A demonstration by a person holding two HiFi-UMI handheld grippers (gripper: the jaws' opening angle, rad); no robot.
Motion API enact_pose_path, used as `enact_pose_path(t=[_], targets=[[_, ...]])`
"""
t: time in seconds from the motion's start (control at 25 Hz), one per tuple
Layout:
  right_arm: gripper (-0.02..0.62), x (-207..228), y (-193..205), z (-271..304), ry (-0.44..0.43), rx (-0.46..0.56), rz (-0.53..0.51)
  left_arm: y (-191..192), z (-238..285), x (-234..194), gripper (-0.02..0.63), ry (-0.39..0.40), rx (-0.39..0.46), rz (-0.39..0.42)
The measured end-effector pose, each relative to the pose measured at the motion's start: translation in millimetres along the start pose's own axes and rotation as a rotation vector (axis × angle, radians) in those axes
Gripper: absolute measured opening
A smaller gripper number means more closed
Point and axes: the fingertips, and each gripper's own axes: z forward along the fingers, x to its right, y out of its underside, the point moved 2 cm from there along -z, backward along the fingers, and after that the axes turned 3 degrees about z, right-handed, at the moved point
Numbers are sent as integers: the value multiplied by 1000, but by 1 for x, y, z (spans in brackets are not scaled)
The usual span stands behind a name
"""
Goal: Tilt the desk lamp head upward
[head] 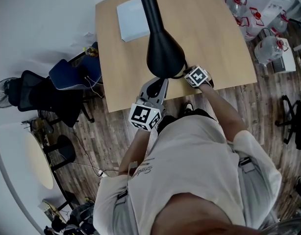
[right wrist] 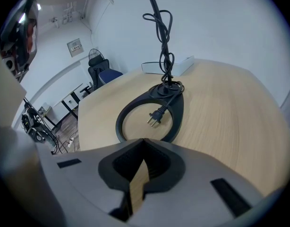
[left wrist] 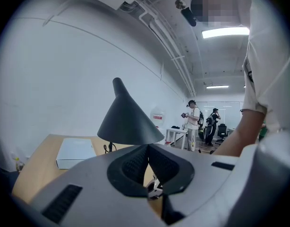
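Your left gripper (left wrist: pixel 148 148), jaws pressed together and empty, sits just below the lamp head (left wrist: pixel 128 122), whose cone slopes up and away over the counter (left wrist: pixel 38 167), while your right gripper (right wrist: pixel 144 143), also closed on nothing, faces the lamp base (right wrist: pixel 152 117).

The lamp (head: pixel 164 53) stands by the table's (head: pixel 214 43) near edge, a box (head: pixel 133 18) behind it toward the far left corner. A plug (right wrist: pixel 154 117) lies inside the lamp's base ring (right wrist: pixel 178 110).
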Motion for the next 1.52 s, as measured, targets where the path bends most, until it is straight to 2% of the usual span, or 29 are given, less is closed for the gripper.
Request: enact_pose_path(t=[0.48,0.88,1.4,1.52], targets=[[-5,1,-1,0,6,6,26,-39,-21,16,15,44,50,-21],[-5,-1,-2,2,21,-5,7,-99,-27,30,15,90,133,-24],[-5,-1,-1,2,27,-8,4,-151,-33,36,15,91,186,60],[-5,-2,-1,3,29,-4,5,-160,-33,35,15,94,201,46]])
